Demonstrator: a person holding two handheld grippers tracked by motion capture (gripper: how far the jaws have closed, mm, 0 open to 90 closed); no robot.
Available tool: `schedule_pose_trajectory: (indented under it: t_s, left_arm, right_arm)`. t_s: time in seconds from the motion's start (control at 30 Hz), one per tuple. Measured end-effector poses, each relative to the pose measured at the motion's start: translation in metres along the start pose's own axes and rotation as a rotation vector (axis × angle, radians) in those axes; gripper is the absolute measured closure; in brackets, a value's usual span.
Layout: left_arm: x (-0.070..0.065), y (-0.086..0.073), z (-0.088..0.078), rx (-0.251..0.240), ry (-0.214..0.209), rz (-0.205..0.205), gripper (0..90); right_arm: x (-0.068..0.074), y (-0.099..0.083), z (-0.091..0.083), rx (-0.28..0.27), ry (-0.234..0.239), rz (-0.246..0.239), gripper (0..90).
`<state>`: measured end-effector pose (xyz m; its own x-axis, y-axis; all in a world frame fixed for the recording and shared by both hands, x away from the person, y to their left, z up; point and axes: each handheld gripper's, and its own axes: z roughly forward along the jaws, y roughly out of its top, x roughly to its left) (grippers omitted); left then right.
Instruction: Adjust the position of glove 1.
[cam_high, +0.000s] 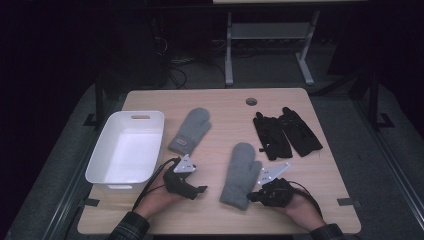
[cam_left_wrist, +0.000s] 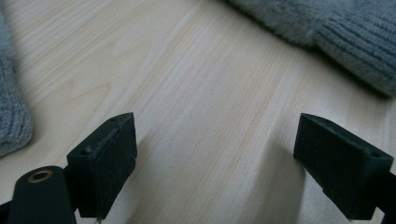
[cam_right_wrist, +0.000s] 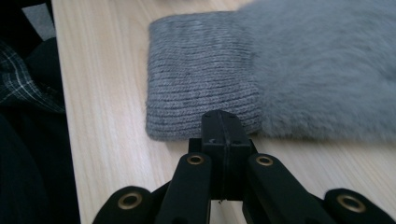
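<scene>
Tabletop (cam_high: 215, 102) of pale wood carries four gloves and a tub. Near mitten (cam_high: 241, 173), grey, fuzzy w/ ribbed cuff, lies right of centre, cuff toward the near edge, fingertip end pointing to the far edge. Far mitten (cam_high: 190, 130), same grey, lies left of centre, angled, w/ a small label on its cuff. Pair of black gloves (cam_high: 285, 132) sits toward the far right corner, the two touching side by side. White tub (cam_high: 126, 150) stands along the left edge, handle slot on its far wall.

Right gripper (cam_high: 256, 196) is low over the wood near the near edge, just beside the near mitten's cuff on its right side. Right gripper view: jaws pressed flat together, nothing between them, tips (cam_right_wrist: 223, 122) right at the cuff's (cam_right_wrist: 201, 74) edge; touching or a hair short, cannot tell. Person's right hand (cam_high: 300, 210) wraps the body.

Left gripper (cam_high: 200, 189) rests near the near edge, between tub and near mitten, pointing right. Left gripper view: jaws spread wide, bare wood between, pads (cam_left_wrist: 109, 163) clear of any cloth; grey knit shows at both sides, apart from them. Left hand (cam_high: 160, 200) holds it, plaid sleeve (cam_high: 131, 227) at the near edge.
</scene>
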<state>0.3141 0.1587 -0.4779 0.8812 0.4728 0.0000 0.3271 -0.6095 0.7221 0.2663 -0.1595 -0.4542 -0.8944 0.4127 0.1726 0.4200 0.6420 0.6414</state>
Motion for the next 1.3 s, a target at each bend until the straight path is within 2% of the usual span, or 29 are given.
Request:
schedule_pose_trajectory:
  t_s: [0.13,0.27,0.33,0.43,0.47,0.53,0.57,0.6,0.63,0.67,0.73,0.77,0.8,0.9,1.0,1.07,1.13,1.23,1.3]
  left_arm:
    - [0.000,0.000,0.000,0.001,0.000,-0.002,12.3]
    - [0.000,0.000,0.000,0.001,0.000,-0.004,12.3]
    - [0.000,0.000,0.000,0.001,0.000,-0.004,12.3]
    - [-0.001,0.000,0.000,0.000,-0.001,-0.009,12.3]
    - [0.000,0.000,0.000,0.000,0.000,-0.003,12.3]
    - [-0.001,0.000,0.000,-0.004,-0.001,-0.009,12.3]
    - [-0.001,0.000,0.000,-0.004,-0.001,-0.009,12.3]
    - [0.000,0.000,0.000,-0.001,-0.001,-0.006,12.3]
    - [0.000,0.000,0.000,0.002,-0.002,-0.006,12.3]
    - [0.000,0.000,0.000,0.004,-0.002,-0.006,12.3]
    - [0.000,0.000,0.000,0.006,-0.002,-0.004,12.3]
    - [0.000,0.000,0.000,0.006,-0.002,-0.004,12.3]
    - [0.000,0.000,0.000,0.006,-0.002,-0.004,12.3]
    - [0.000,0.000,0.000,0.006,-0.002,-0.003,12.2]
    - [0.000,0.000,0.000,0.006,-0.001,-0.005,12.3]
    - [0.000,0.000,0.000,0.006,0.003,-0.005,12.5]
    - [0.000,0.000,0.000,0.006,0.003,-0.005,12.5]
    - [0.000,0.001,0.000,0.007,0.004,-0.004,13.1]
    - [0.000,0.001,0.000,-0.004,0.016,-0.019,15.0]
  right_arm:
    - [0.004,0.011,0.011,0.003,0.029,-0.023,90.0]
    - [0.008,0.021,0.021,0.006,0.044,-0.066,90.0]
    - [0.008,0.022,0.019,-0.004,0.044,-0.070,90.0]
    - [0.005,0.018,0.009,-0.033,0.029,-0.044,89.9]
    - [-0.001,0.010,-0.001,-0.055,-0.023,-0.006,85.3]
    - [-0.008,0.001,-0.009,-0.069,-0.062,0.016,77.4]
    - [-0.011,-0.004,-0.014,-0.073,-0.097,0.031,72.7]
    - [-0.011,-0.004,-0.014,-0.073,-0.097,0.031,72.7]
    - [-0.020,-0.015,-0.024,-0.084,-0.152,0.057,63.2]
    - [-0.024,-0.020,-0.029,-0.090,-0.177,0.075,57.9]
    - [-0.033,-0.029,-0.034,-0.089,-0.195,0.104,48.1]
    - [-0.033,-0.029,-0.034,-0.089,-0.195,0.104,48.1]
    - [-0.042,-0.038,-0.037,-0.075,-0.243,0.131,38.4]
    - [-0.053,-0.049,-0.040,-0.062,-0.296,0.156,28.1]
    - [-0.061,-0.056,-0.041,-0.066,-0.330,0.175,21.4]
    - [-0.064,-0.059,-0.040,-0.069,-0.340,0.185,20.1]
    - [-0.065,-0.060,-0.038,-0.079,-0.352,0.176,16.1]
    - [-0.065,-0.062,-0.037,-0.091,-0.355,0.179,14.1]
    - [-0.065,-0.064,-0.036,-0.114,-0.356,0.179,12.4]
